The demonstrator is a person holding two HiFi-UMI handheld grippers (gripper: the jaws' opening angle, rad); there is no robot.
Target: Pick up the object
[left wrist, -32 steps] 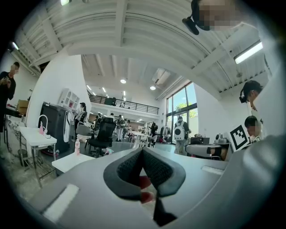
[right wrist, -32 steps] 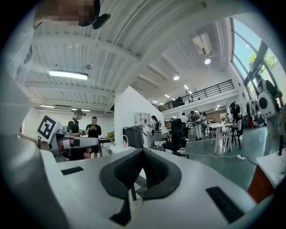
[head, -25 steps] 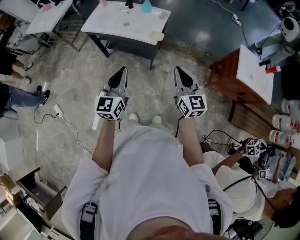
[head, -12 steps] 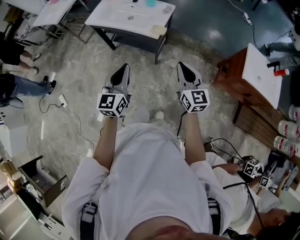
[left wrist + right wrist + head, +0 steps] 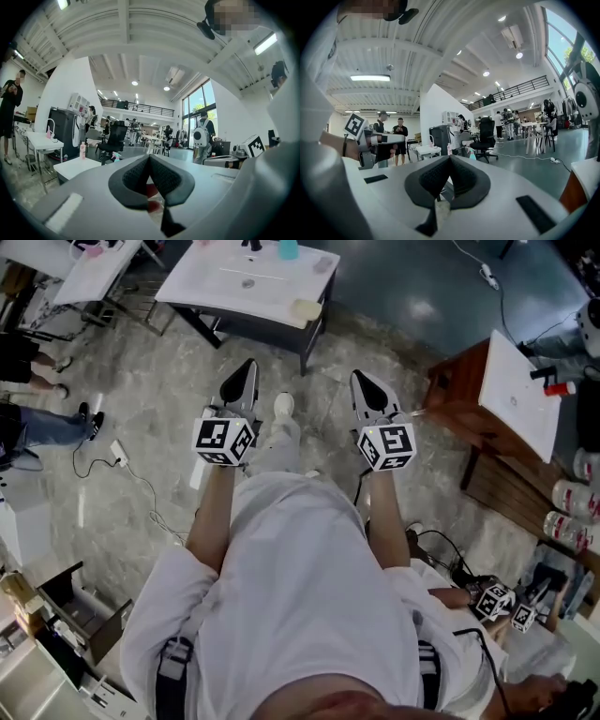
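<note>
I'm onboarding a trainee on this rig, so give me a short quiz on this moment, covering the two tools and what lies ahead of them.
1. True or false: the right tool grips an object.
2. The white table lies: A) ahead of both tools, B) directly beneath the left tool, C) behind both tools.
3. What colour is the bottle at the white table's far edge?

Key: 1 false, its jaws are together with nothing between them; 2 A; 3 teal.
</note>
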